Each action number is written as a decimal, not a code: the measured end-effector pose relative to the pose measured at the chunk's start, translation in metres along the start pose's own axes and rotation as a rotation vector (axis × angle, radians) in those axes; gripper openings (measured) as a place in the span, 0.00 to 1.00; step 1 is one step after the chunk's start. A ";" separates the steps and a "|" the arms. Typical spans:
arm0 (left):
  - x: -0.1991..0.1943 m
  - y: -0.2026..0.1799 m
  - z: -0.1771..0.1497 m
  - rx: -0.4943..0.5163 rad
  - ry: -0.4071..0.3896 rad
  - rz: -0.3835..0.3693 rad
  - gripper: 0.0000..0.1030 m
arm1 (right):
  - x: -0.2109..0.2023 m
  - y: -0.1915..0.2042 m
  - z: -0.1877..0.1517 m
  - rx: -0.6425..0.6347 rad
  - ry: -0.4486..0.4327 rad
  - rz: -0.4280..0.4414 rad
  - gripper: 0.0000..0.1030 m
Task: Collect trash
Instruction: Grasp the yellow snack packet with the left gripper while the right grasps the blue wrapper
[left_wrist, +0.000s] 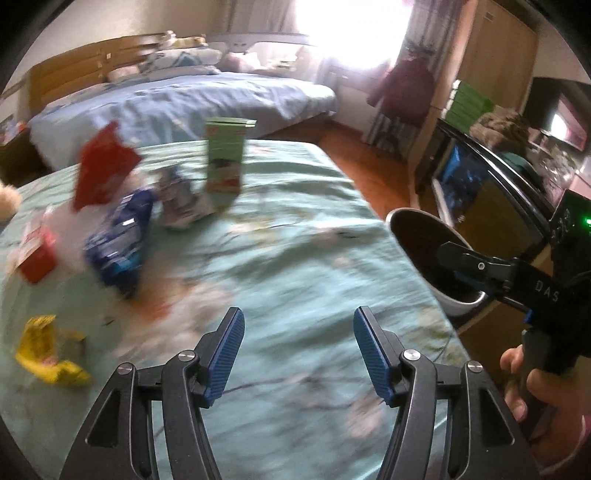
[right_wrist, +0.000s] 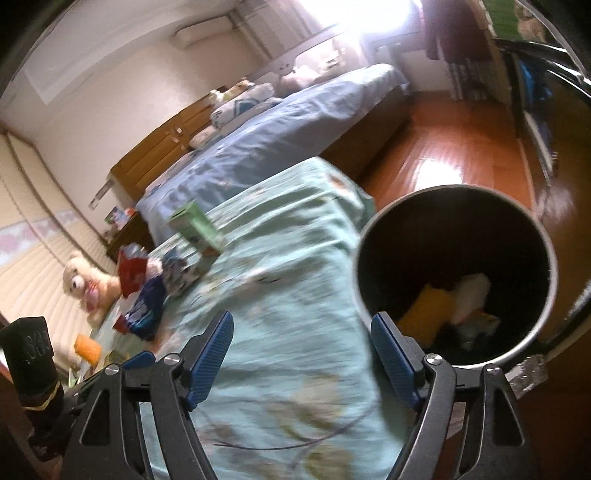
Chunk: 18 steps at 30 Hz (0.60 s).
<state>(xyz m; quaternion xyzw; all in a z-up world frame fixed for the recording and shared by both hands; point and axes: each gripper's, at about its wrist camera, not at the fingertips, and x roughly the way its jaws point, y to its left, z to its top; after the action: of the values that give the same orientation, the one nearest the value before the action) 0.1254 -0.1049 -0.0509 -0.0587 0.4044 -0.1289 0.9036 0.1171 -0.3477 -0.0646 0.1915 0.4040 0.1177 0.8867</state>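
Each claw (left_wrist: 298, 350) has black arms, ribbed blue pads (left_wrist: 226, 354), silver screws; a pink sleeve (left_wrist: 585, 430) shows.

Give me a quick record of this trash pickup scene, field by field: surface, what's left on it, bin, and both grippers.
surface: bed with a teal floral sheet
trash left: green carton upright; red packet, blue bag, yellow wrapper
bin: black-lined bin beside the bed, yellow and white scraps inside
left gripper: jaws open, empty
right gripper: jaws open, empty, near the bin
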 end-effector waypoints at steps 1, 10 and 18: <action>-0.005 0.004 -0.003 -0.010 -0.001 0.008 0.59 | 0.002 0.006 -0.002 -0.010 0.006 0.008 0.76; -0.062 0.036 -0.034 -0.100 -0.035 0.074 0.61 | 0.026 0.056 -0.019 -0.086 0.069 0.081 0.76; -0.101 0.067 -0.055 -0.187 -0.057 0.136 0.62 | 0.042 0.091 -0.031 -0.142 0.108 0.131 0.76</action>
<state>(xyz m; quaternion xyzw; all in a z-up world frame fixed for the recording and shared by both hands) 0.0328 -0.0124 -0.0293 -0.1188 0.3917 -0.0273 0.9120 0.1161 -0.2428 -0.0719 0.1478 0.4285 0.2141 0.8653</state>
